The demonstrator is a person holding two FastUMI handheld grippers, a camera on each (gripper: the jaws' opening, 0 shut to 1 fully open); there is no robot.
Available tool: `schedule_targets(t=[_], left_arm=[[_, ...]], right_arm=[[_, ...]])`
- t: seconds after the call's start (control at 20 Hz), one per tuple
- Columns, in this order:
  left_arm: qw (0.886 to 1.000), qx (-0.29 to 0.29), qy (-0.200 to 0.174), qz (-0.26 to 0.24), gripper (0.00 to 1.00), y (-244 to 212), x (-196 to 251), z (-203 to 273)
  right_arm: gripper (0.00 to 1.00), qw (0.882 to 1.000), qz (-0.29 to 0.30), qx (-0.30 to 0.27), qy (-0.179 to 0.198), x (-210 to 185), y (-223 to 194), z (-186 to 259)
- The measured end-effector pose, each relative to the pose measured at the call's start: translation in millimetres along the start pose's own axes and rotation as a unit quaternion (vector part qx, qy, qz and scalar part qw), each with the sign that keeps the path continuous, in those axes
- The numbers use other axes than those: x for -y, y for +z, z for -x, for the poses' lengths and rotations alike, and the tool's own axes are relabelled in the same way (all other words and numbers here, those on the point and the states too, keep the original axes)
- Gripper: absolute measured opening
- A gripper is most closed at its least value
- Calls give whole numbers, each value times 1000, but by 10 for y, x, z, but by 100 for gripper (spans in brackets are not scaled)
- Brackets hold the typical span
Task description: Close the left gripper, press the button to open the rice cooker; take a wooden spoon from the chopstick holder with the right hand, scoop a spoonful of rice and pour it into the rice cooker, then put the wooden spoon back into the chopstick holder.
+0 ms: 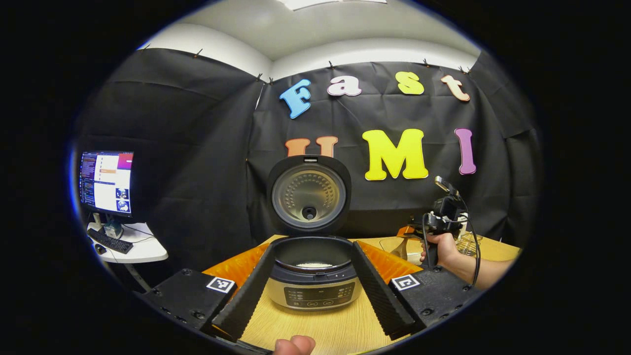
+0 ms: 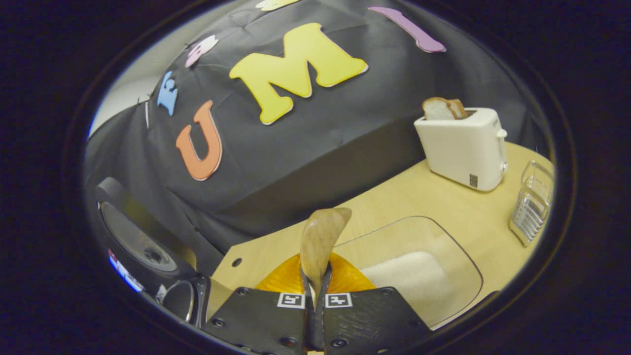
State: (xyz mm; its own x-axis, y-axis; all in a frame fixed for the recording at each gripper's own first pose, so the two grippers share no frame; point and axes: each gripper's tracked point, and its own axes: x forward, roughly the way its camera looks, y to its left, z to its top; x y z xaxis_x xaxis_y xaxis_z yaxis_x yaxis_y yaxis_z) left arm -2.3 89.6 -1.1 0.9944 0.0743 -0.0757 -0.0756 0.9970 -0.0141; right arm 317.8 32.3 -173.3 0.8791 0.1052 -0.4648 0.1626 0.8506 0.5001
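Right gripper (image 2: 315, 288) clamped on the spoon (image 2: 320, 241), smooth wooden bowl sticking up past the fingertips. Left gripper (image 1: 310, 276) spread wide either side of the cooker (image 1: 313, 283), touching nothing. Beyond the spoon, a clear rounded-corner tray (image 2: 458, 256) of white rice (image 2: 409, 276); farther right, the ribbed holder (image 2: 532, 202). Cooker lid (image 1: 309, 195) already up (some rice inside). Likely slips: grains spilling if the shallow bowl tilts, or the slick handle twisting in the grip.
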Motion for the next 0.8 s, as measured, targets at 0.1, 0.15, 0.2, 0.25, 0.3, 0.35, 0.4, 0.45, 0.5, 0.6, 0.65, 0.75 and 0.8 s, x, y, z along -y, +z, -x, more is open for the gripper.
schedule_targets(t=[0.1,0.15,0.2,0.25,0.3,0.35,0.4,0.45,0.5,0.6,0.65,0.75,0.8], left_arm=[[1000,0,1,-1,99,0,-4,-3],[1000,0,0,0,99,-5,-1,-5],[1000,0,0,3,99,-5,-5,-6],[1000,-1,0,5,99,-1,-11,-4],[1000,-1,0,7,99,-6,-9,-8],[1000,-2,1,7,99,-12,-9,-9],[1000,-2,2,7,99,-11,-26,-13],[1000,-2,3,6,99,-15,-33,-10],[1000,-2,2,7,99,-19,-30,-11],[1000,-3,2,9,99,-31,-28,-19],[1000,-4,2,9,99,-32,-32,-21],[1000,-5,5,9,99,-37,-37,-22],[1000,-4,4,9,99,-33,-32,-25]], right_arm=[[0,999,-33,-2,8,73,18,8],[0,999,-53,0,12,103,37,20],[0,997,-73,2,18,127,53,34],[0,996,-91,4,23,141,73,34],[0,994,-105,7,27,151,93,42],[0,993,-114,13,28,165,119,53],[0,992,-118,18,29,162,134,92],[0,992,-120,22,31,165,161,119],[0,991,-124,28,32,178,204,158],[0,988,-145,41,39,194,324,246],[0,986,-155,46,42,206,381,288],[1,983,-173,49,47,285,494,358],[0,980,-188,51,50,333,548,407]])
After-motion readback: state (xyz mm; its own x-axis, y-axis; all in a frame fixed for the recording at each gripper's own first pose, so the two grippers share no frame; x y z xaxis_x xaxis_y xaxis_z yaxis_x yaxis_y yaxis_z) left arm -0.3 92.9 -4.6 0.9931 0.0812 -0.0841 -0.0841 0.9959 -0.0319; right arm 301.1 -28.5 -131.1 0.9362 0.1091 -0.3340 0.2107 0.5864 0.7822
